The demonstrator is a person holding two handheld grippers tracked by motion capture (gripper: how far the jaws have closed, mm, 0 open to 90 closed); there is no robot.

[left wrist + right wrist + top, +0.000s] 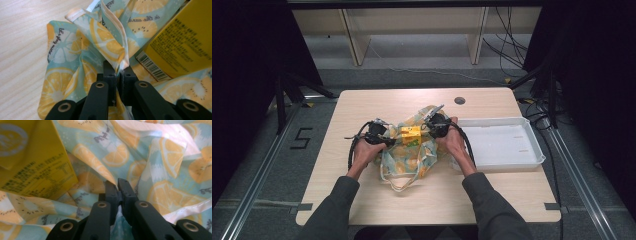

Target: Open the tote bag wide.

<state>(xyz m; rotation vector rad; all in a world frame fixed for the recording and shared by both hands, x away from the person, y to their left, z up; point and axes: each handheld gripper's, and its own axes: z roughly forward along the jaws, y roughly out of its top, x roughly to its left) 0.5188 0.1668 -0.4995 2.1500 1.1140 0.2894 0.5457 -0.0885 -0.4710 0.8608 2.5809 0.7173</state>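
Centrally on the worktop [362,200] lies a lemon-print bag [409,155], with the left claw [117,71] clamped on a fold at its left side and the right claw [117,186] clamped on fabric at its right. Between the claws a yellow carton [410,135] sits on the cloth, cut off in both gripper views, its long axis unclear. A white tray [532,150] sits at the right edge.

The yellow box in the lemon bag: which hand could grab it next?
Probably the right. Both tongs, left and right, are shut on the bag, but the white tray lies on the right, past the yellow box.
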